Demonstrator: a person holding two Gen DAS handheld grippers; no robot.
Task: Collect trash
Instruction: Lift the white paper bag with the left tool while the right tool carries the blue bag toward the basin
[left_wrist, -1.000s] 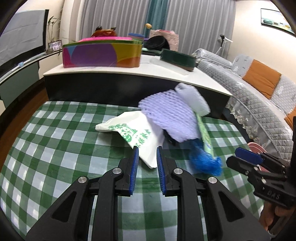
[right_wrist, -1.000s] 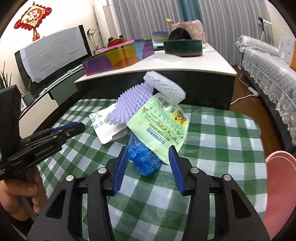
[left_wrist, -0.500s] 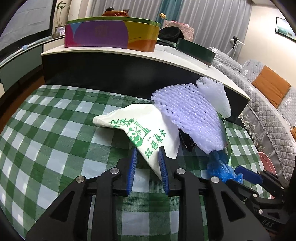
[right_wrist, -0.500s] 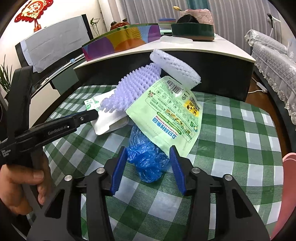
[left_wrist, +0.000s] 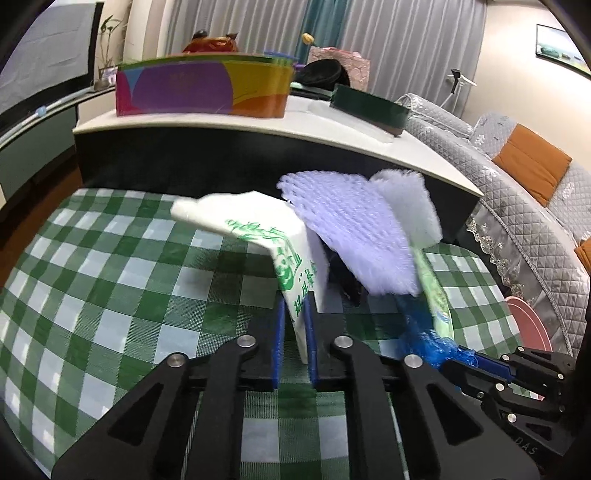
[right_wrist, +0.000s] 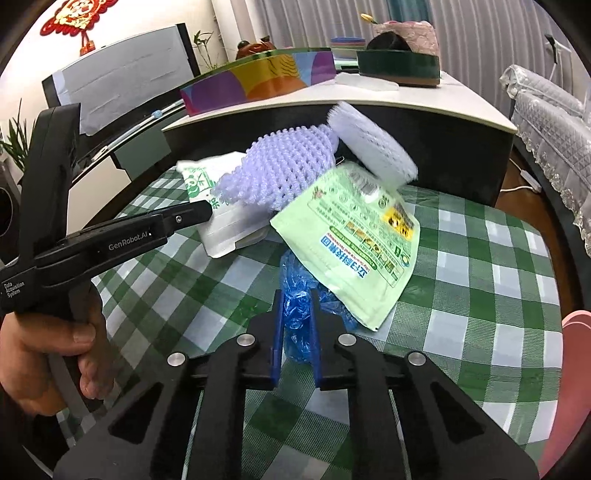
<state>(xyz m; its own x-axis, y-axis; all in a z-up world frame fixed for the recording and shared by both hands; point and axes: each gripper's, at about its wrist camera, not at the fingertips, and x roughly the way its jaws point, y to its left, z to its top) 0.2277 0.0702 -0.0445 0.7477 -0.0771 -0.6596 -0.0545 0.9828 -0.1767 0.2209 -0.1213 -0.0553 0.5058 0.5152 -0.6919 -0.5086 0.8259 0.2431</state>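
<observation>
L gripper (left_wrist: 294, 317), jaws just closing, pinches near corner of white panda-print plastic bag (left_wrist: 258, 229). R gripper (right_wrist: 296, 314), also just closing, nips crumpled blue plastic film (right_wrist: 299, 291), half hidden under pale green printed pouch (right_wrist: 354, 240), mid green-checked tablecloth (left_wrist: 110, 277). Lilac foam netting (left_wrist: 351, 236) blurred.

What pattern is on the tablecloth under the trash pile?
A green and white check on the tablecloth, shown best in the right wrist view.
</observation>
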